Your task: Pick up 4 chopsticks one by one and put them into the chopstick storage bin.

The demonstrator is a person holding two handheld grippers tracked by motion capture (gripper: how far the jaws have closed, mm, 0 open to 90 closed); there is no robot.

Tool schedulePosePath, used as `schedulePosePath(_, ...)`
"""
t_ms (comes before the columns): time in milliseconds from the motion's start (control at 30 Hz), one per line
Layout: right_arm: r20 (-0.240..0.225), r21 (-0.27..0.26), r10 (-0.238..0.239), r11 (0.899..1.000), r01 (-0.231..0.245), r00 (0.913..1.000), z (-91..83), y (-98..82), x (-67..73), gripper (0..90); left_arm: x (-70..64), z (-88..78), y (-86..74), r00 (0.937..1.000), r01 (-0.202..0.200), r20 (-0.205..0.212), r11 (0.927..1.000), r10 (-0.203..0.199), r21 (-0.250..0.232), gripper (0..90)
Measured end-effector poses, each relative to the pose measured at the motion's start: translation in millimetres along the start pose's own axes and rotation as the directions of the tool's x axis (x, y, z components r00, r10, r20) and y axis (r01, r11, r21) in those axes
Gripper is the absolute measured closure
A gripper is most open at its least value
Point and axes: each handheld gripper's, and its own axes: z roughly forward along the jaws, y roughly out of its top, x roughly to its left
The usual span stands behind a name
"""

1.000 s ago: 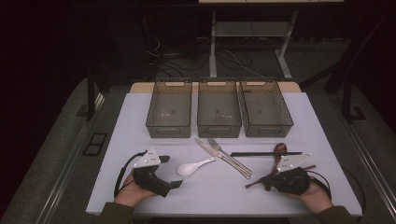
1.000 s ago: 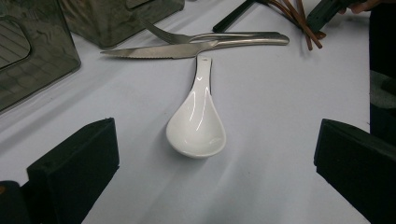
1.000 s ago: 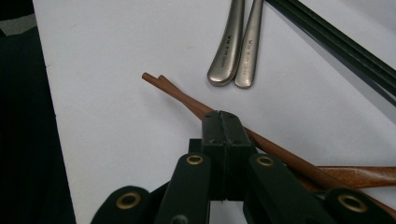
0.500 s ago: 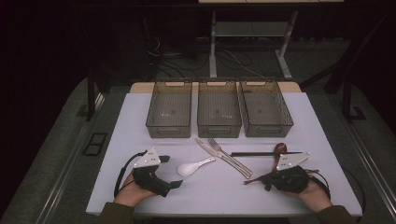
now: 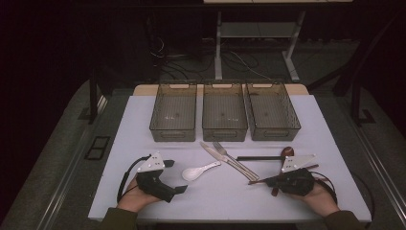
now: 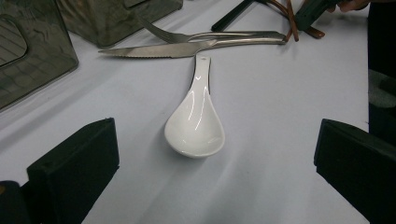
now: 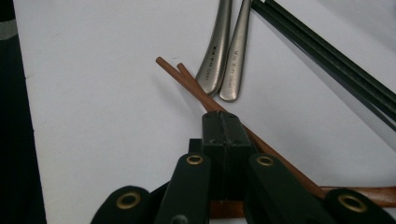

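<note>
My left gripper rests on the white table at the front left, held by a hand, its jaws spread wide and open. A white ceramic spoon lies just ahead of it, bowl toward the jaws, untouched. My right gripper sits at the front right with its jaws pressed together and nothing visible between them. A pair of brown wooden chopsticks lies on the table and runs under its tips.
Three smoky plastic bins stand side by side at the back of the table. A steel knife and fork lie in the middle, black chopsticks and a wooden spoon to their right.
</note>
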Motion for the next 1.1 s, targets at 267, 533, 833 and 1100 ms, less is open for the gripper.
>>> schedulePosePath(267,0.006,-0.003,0.003,1.0,-0.003,1.0,1.4,1.8,-2.2,89.8,0.2,0.1,-0.1,1.0,0.001,0.002,1.0,-0.001,-0.001,0.0)
schedulePosePath(533,0.011,-0.006,0.008,1.0,-0.008,0.9999,2.6,3.4,-4.9,89.8,0.4,0.1,-0.2,1.0,0.002,0.002,1.0,-0.002,-0.003,0.0)
schedulePosePath(833,0.017,-0.013,0.015,1.0,-0.015,0.9997,3.7,5.5,-9.2,89.8,0.4,-0.2,-0.1,1.0,0.001,0.001,1.0,-0.001,-0.003,0.0)
schedulePosePath(1100,0.019,-0.022,0.016,1.0,-0.016,0.9997,4.4,8.6,-10.1,89.8,0.3,-0.1,-0.3,1.0,0.003,0.003,1.0,-0.003,-0.002,0.0)
